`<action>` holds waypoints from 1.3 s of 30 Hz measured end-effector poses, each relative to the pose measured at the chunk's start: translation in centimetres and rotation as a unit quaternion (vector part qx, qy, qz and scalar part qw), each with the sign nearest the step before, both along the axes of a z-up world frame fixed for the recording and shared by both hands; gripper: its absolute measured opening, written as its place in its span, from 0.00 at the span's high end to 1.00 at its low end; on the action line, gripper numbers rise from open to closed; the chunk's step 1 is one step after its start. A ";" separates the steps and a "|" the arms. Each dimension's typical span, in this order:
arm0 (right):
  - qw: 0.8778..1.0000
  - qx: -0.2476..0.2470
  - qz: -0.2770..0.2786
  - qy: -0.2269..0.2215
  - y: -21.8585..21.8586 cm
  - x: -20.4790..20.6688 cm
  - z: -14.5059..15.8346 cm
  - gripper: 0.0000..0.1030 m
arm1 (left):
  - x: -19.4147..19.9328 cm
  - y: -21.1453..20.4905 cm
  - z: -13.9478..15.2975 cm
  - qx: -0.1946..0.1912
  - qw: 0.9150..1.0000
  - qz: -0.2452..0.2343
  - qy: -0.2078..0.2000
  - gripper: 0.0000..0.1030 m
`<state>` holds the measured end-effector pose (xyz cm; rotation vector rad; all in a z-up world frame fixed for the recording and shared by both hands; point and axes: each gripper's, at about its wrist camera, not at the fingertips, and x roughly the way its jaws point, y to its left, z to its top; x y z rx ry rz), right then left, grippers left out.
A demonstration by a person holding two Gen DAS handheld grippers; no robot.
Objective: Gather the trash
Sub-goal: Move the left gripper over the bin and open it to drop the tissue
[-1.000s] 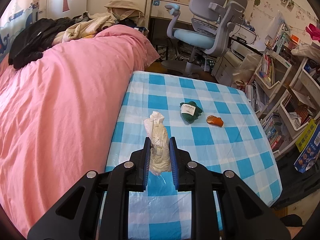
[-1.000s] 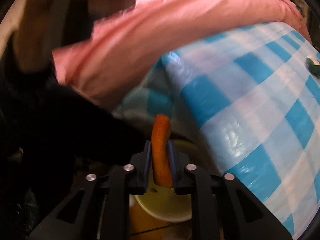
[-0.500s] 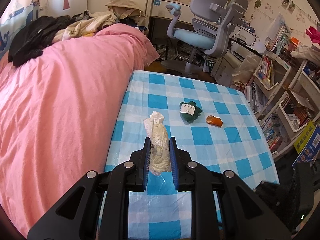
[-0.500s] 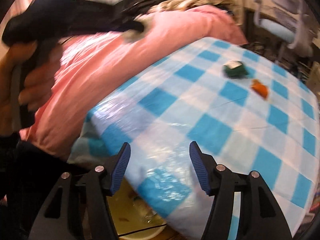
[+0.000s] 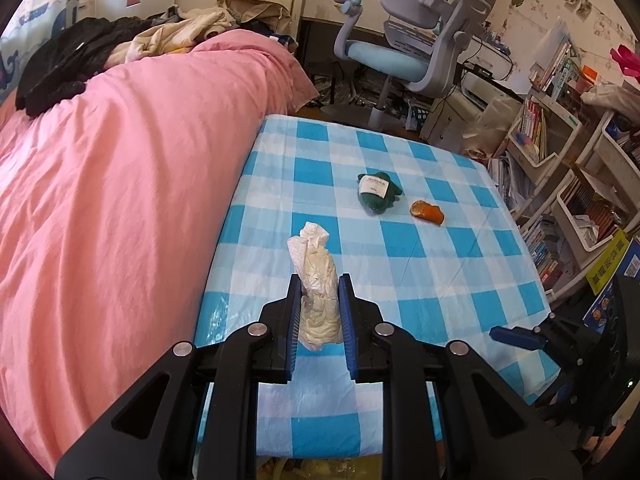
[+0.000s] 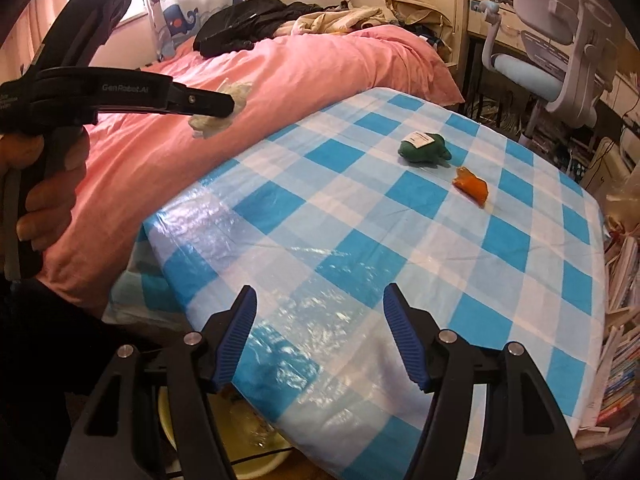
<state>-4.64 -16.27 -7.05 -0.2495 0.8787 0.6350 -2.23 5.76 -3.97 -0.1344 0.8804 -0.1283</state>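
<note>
**Inspector:** Checking edges first. What borders the table (image 6: 520,280)?

**Assistant:** A pink bedcover (image 5: 120,200) touches its left edge. Bookshelves (image 5: 560,152) stand near the right side, and an office chair (image 5: 416,52) stands past the far end. The checked cloth is mostly bare; a green wrapper (image 5: 378,196) and an orange scrap (image 5: 428,212) lie just beside each other toward the far half, apart from both grippers.

**Inspector:** Gripper states?

**Assistant:** The left gripper (image 5: 319,320) pinches a crumpled white tissue (image 5: 316,280) between its pads, held above the near edge by the bed. The right gripper (image 6: 318,336) has just been opening; its fingers stand spread with nothing between them, over the near corner.

**Inspector:** Anything obscured?

**Assistant:** A yellow basin (image 6: 256,456) under the near edge is largely covered by the cloth and the gripper bodies; its contents are unclear. In the right view, the tissue is partly hidden behind the left gripper's finger, and the hand (image 6: 44,192) on its handle is cut off at the frame.
</note>
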 end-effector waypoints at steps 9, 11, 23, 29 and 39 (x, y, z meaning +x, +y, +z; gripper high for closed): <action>1.000 -0.009 -0.005 -0.007 -0.7 0.0 0.0 0.37 | -2.4 -0.3 -1.0 0.008 1.000 -0.002 0.010 0.84; 1.000 -0.011 -0.004 -0.008 -0.6 -0.1 -0.1 0.37 | -2.9 -0.5 -1.2 0.008 1.000 -0.003 0.012 0.84; 0.999 -0.042 0.013 -0.014 0.6 -1.0 -0.8 0.36 | -7.0 -1.6 -2.7 0.007 0.999 -0.016 0.029 0.84; 0.999 -0.047 0.008 -0.022 0.6 -1.3 -0.5 0.36 | -9.6 -1.5 -4.4 -0.037 0.997 -0.026 0.061 0.84; 0.999 -0.035 0.000 -0.035 -0.3 -1.8 0.3 0.33 | -14.6 -3.3 -8.3 -0.044 0.988 -0.065 0.137 0.71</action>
